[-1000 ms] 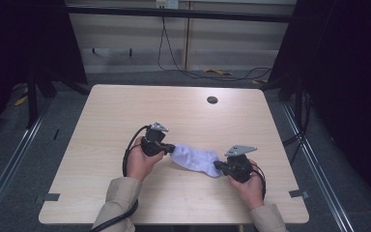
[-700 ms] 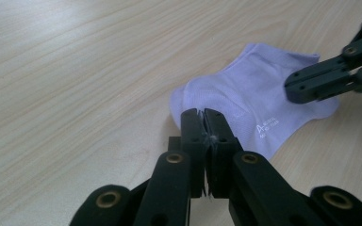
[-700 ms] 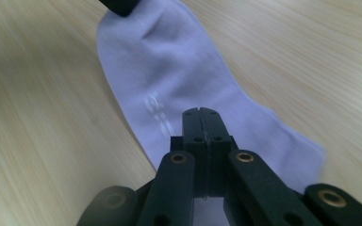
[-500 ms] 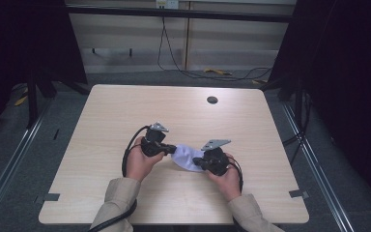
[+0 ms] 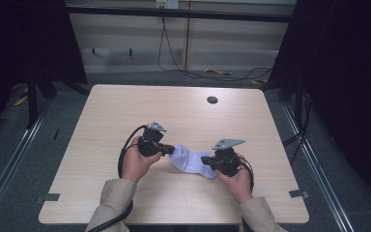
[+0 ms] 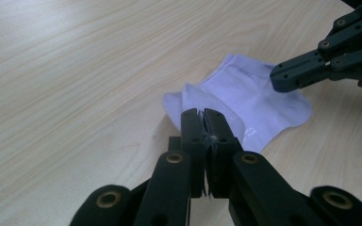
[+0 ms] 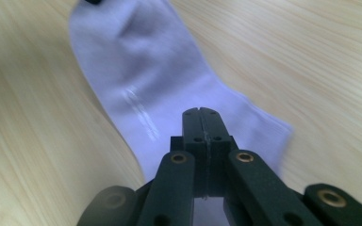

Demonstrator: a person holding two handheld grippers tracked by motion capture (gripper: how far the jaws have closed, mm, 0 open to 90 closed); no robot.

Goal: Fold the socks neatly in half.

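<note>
Because the pale lilac sock [image 5: 192, 162] is thin knit fabric, it looks light, limp and easy to crumple, so I judge it will sag and fold wherever it is not supported, and will slide over the smooth wooden table [image 5: 125, 111] rather than resist a pull. It lies on the table between the two grippers, well on the person's side of the small dark hole [image 5: 212, 100] in the tabletop. The left gripper [image 5: 169, 150] meets the sock at its left end; in the left gripper view its jaws are pressed together with a sliver of fabric pinched between them, so it has that end [image 6: 202, 101] in its grasp. The right gripper [image 5: 206, 161] sits at the sock's opposite end; in the right gripper view its jaws are closed flush over the cloth [image 7: 169, 89], and a pale edge shows beneath them, which suggests a grip on that end, though the contact itself is hidden. Holding such a thing by its two ends seems the sensible choice, since a pinch at an edge or cuff gathers enough layers to stay put, while a grasp mid-body would leave both ends drooping. A hard tug could stretch the knit or slip it free.
</note>
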